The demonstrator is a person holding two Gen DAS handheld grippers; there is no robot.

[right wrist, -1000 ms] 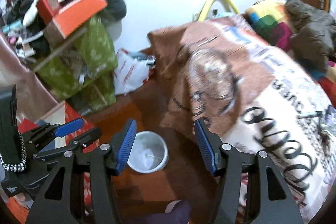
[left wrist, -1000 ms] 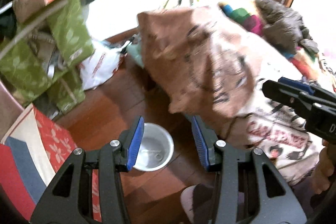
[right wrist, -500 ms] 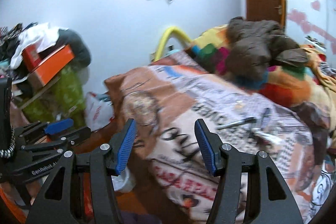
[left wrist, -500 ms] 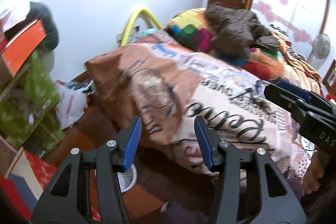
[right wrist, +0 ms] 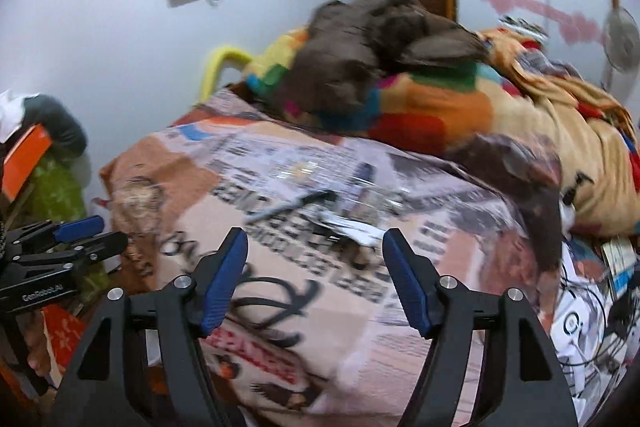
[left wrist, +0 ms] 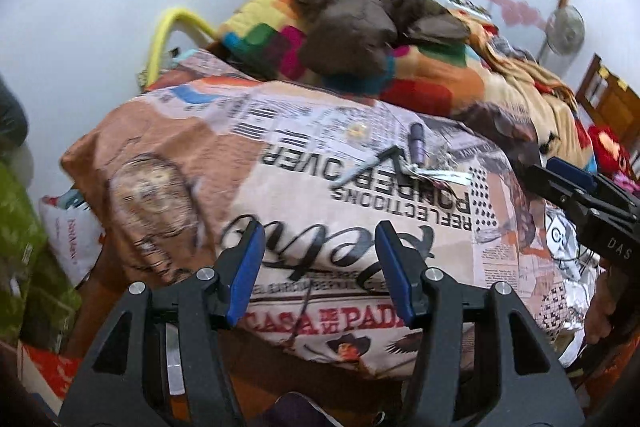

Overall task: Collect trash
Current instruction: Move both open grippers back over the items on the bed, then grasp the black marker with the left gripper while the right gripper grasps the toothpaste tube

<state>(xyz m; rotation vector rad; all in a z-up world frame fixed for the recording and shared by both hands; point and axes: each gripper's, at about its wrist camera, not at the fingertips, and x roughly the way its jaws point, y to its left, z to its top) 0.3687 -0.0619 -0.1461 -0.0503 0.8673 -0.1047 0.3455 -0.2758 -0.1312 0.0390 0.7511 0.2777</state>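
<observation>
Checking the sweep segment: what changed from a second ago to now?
Both views swung up from the floor bucket, now out of frame, to the small litter on the printed bedspread. Left gripper and right gripper jaws are opening, empty. Nothing picked up.

My two wrist cameras look forward and down along my tongs at the near end of the bed (left wrist: 360, 163), from close by; both share its printed cover (right wrist: 320, 187).
</observation>
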